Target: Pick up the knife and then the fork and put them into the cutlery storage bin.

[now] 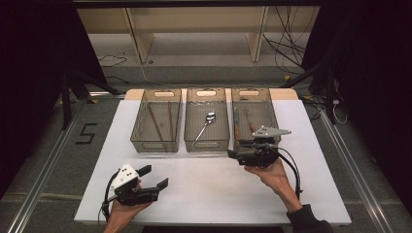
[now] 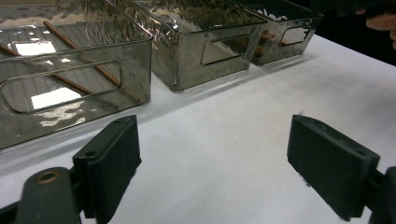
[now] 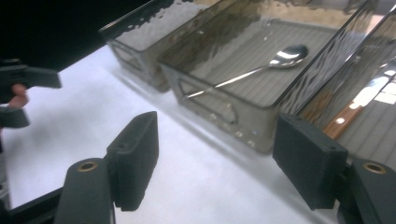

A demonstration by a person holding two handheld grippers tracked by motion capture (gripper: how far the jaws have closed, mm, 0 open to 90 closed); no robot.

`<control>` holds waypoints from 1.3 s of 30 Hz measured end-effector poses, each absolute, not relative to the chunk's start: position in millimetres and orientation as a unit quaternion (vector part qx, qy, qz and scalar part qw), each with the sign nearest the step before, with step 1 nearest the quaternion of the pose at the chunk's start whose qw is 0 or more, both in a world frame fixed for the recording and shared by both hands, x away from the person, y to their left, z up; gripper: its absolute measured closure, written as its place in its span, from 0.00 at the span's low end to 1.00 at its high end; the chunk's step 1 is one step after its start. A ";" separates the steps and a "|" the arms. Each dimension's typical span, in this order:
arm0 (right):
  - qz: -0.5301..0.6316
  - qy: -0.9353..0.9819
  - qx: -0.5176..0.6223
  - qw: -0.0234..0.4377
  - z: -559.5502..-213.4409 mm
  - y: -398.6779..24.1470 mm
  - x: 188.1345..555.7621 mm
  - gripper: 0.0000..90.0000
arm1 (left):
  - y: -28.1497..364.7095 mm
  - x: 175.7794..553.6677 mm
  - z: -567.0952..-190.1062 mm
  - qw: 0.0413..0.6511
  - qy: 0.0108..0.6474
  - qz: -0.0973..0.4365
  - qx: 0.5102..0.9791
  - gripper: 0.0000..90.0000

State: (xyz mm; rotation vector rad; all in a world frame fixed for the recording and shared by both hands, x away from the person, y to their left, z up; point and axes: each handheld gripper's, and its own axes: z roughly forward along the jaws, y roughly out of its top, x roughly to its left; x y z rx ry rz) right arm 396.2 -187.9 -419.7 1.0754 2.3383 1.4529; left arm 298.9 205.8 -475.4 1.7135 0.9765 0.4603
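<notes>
3 bins (image 1: 156,121) | 1 spoon (image 1: 204,124) lying beyond right gripper (image 1: 236,154) | both grippers hovering, left gripper (image 1: 154,176) too, jaws released

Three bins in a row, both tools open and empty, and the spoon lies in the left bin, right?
Not quite: the spoon lies in the middle bin, as the high view shows. The rest holds: three bins in a row, left tool and right tool open and empty.

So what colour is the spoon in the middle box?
Shiny silver; the spoon shows best in the right gripper view.
</notes>
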 end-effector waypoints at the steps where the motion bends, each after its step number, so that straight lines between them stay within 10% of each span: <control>1: 0.490 0.788 0.361 0.090 -423.1 -188.8 393.0 0.35 | 205.6 298.7 -475.5 0.529 0.409 0.192 0.718 0.19; 39: 0.529 0.755 0.370 0.115 -461.1 -227.6 325.2 0.28 | 206.9 301.5 -478.8 0.526 0.406 0.175 0.726 0.19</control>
